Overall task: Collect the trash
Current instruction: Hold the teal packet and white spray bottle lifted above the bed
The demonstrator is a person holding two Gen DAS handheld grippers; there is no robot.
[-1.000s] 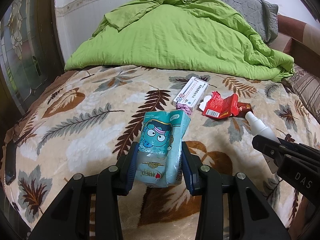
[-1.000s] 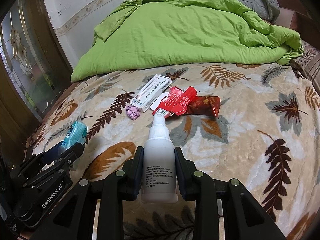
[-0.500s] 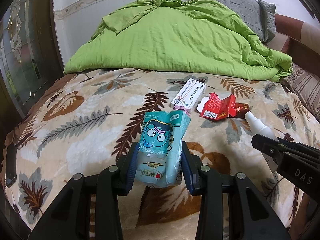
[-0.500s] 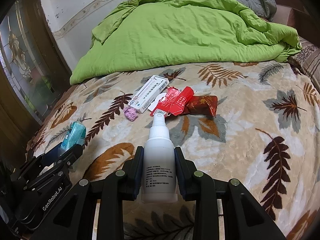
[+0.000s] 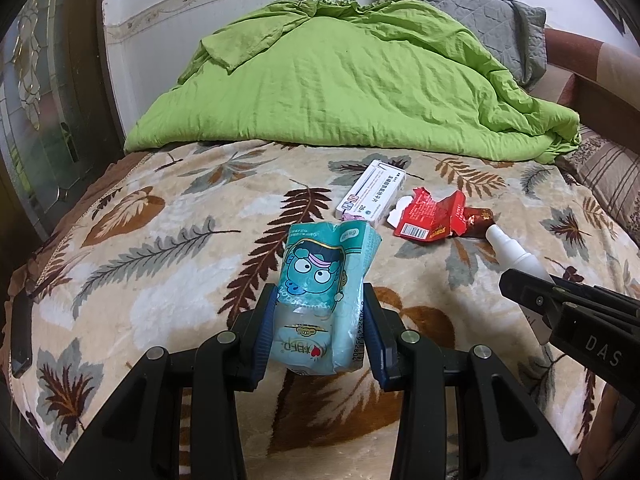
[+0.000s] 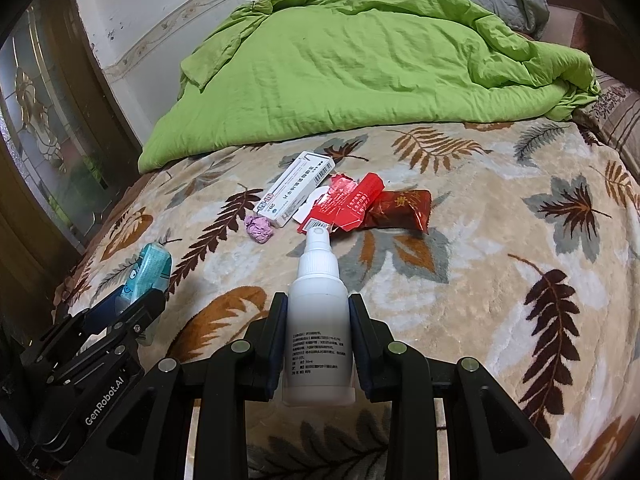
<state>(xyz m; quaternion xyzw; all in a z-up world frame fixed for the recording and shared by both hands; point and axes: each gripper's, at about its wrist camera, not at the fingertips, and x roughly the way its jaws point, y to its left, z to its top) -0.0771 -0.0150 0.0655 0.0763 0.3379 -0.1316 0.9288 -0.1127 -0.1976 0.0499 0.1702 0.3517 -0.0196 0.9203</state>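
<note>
My left gripper (image 5: 320,312) is shut on a teal cartoon tissue pack (image 5: 324,280), held above the leaf-patterned blanket (image 5: 160,272). My right gripper (image 6: 318,320) is shut on a white spray bottle (image 6: 318,320), nozzle pointing away. On the blanket beyond lie a white medicine box (image 6: 296,194), a crumpled pink paper ball (image 6: 260,229), a torn red wrapper (image 6: 348,204) and a dark red snack packet (image 6: 400,210). The right gripper (image 5: 568,312) with the bottle (image 5: 512,250) shows at the left wrist view's right edge; the left gripper (image 6: 132,300) with the pack (image 6: 150,268) shows at the right wrist view's lower left.
A bunched green quilt (image 5: 340,80) covers the far half of the bed, with a grey pillow (image 5: 472,12) behind it. A wall and a dark door frame with patterned glass (image 6: 48,152) stand on the left. A striped cushion (image 5: 608,176) lies at far right.
Both grippers have drawn back and lifted slightly with their loads; the trash on the blanket looks a little farther away. Neither grip has changed.
</note>
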